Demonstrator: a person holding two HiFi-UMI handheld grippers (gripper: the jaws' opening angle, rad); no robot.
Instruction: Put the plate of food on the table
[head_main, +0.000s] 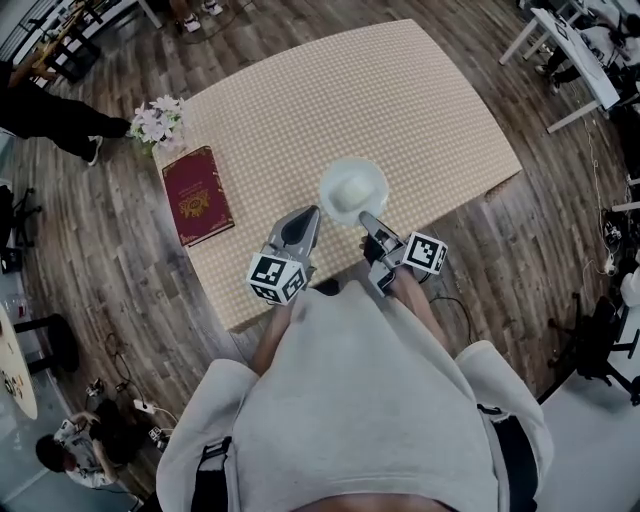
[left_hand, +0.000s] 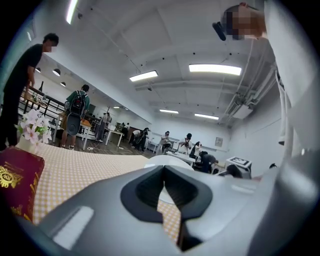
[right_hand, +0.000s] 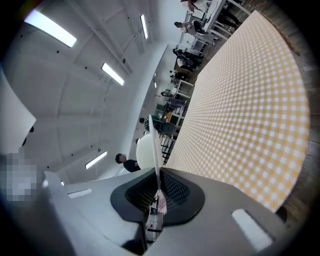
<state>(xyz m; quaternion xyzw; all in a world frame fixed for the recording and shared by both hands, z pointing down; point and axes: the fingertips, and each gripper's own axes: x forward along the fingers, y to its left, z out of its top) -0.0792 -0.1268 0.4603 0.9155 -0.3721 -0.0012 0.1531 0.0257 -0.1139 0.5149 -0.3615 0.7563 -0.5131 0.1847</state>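
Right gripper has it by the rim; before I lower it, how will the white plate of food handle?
The plate looks stiff: its rim shows as a straight thin edge between the right gripper's shut jaws. Pinched at its rim, it probably wants to droop away from that grip. The pale food mound looks loose, so it may slide if tilted.

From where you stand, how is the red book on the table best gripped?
By its long left side. The red book lies flat along the table's left edge, so come in level from that side, fingers closing above and below the cover; whether it overhangs I cannot tell.
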